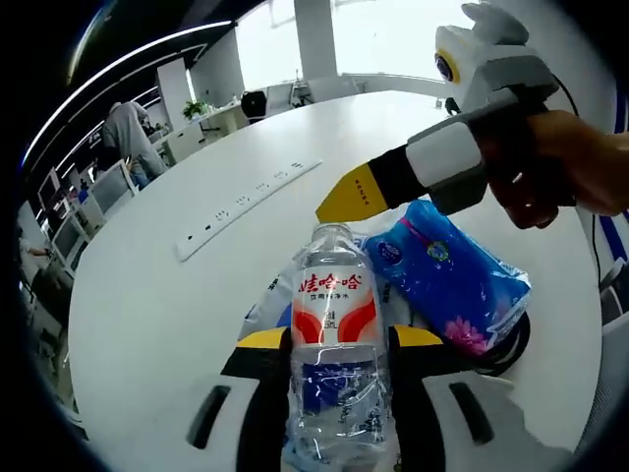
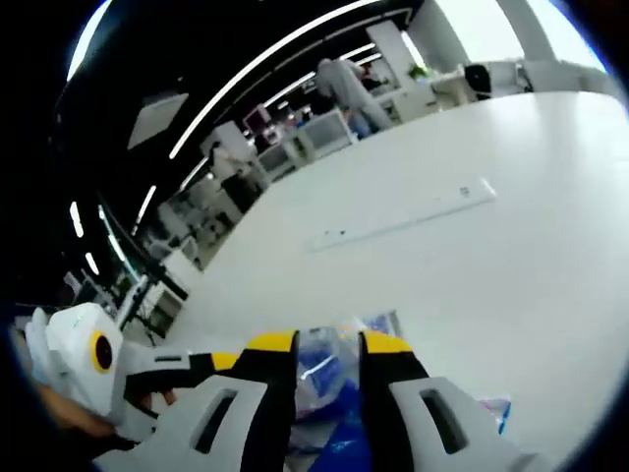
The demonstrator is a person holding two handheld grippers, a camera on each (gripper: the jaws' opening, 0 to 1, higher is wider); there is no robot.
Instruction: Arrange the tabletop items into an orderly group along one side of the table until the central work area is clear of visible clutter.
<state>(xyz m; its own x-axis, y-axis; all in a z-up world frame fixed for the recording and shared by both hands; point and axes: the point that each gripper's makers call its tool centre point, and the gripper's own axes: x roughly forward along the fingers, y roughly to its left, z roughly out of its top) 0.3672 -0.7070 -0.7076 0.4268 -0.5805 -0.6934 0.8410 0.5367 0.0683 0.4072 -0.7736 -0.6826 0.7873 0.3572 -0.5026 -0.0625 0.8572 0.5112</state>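
**Two hand-held grippers over a white tabletop: bottle held at left, blue pack under the right**

Left gripper view, from left to right. A person in a grey top (image 1: 126, 136) stands at desks far behind the white tabletop (image 1: 147, 295). A long white power strip (image 1: 246, 205) lies flat on the tabletop, well apart from the other items. At bottom centre, the left gripper (image 1: 334, 356) has its yellow-tipped fingers (image 1: 263, 340) closed against both sides of a clear water bottle (image 1: 334, 344) with a red-and-white label; the bottle points away from the camera, cap end farthest. Just right of the bottle lies a blue tissue pack (image 1: 454, 275) with pink markings, touching a dark ring-shaped object (image 1: 511, 344) beneath it, whose nature cannot be told. Above the pack, the right gripper (image 1: 356, 195) enters from the right, held by a hand (image 1: 565, 167); its yellow tip hangs just above the bottle's cap. Whether its fingers are open or closed cannot be told here.

Right gripper view, from left to right. The left gripper's white body (image 2: 93, 359) with a yellow ring appears at lower left. At bottom centre, the right gripper (image 2: 329, 346) shows its two yellow-tipped fingers (image 2: 270, 344) close together with a narrow gap; blue and clear plastic (image 2: 324, 379) shows between and below them, but whether they grip it cannot be told. The power strip (image 2: 408, 224) lies beyond on the tabletop (image 2: 511, 197). People (image 2: 344, 84) stand at distant desks.
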